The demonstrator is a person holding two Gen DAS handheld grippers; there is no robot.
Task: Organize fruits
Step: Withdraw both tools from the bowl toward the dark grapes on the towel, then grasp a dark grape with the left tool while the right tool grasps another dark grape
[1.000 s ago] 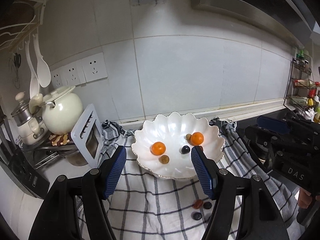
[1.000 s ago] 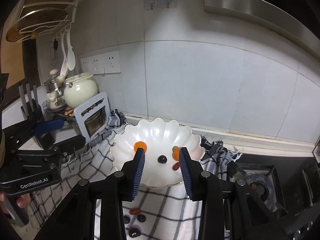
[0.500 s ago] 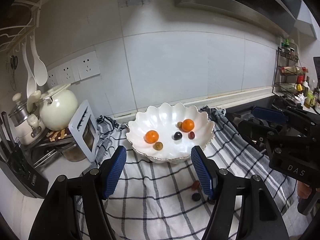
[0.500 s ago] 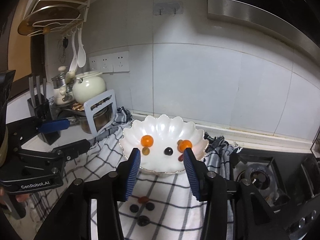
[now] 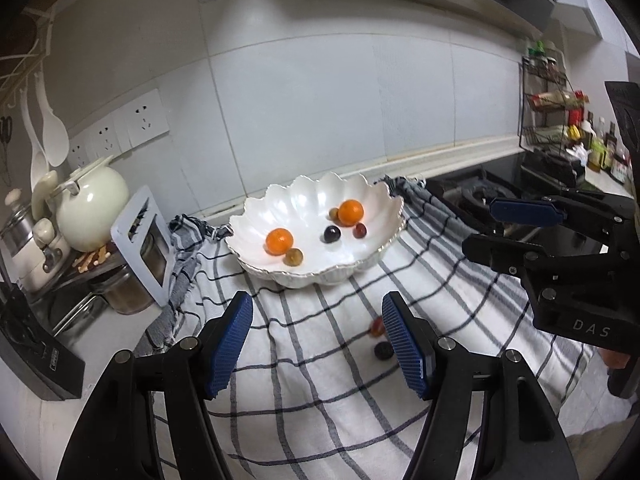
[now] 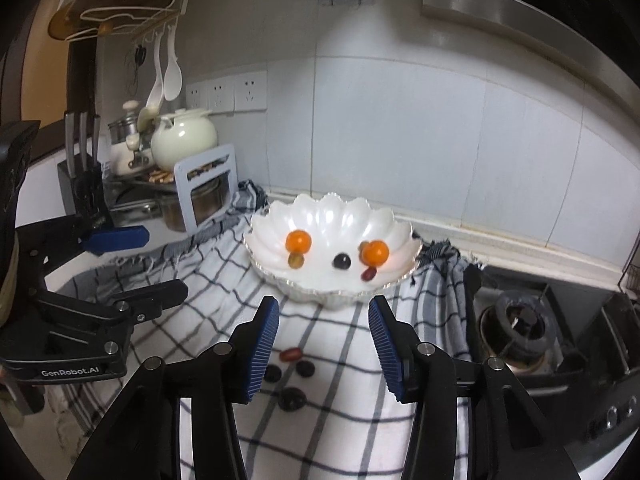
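Both grippers hover with jaws apart and empty: left gripper (image 5: 316, 344), right gripper (image 6: 323, 344). Two oranges and grapes sit in the white bowl (image 6: 384, 216); loose grapes (image 6: 294, 398) lie on the near checked cloth (image 6: 224, 292).

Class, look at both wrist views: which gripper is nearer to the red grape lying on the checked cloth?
Right. The right gripper hangs just over the red grape, which lies between its open jaws. The left gripper has it beside its right fingertip.
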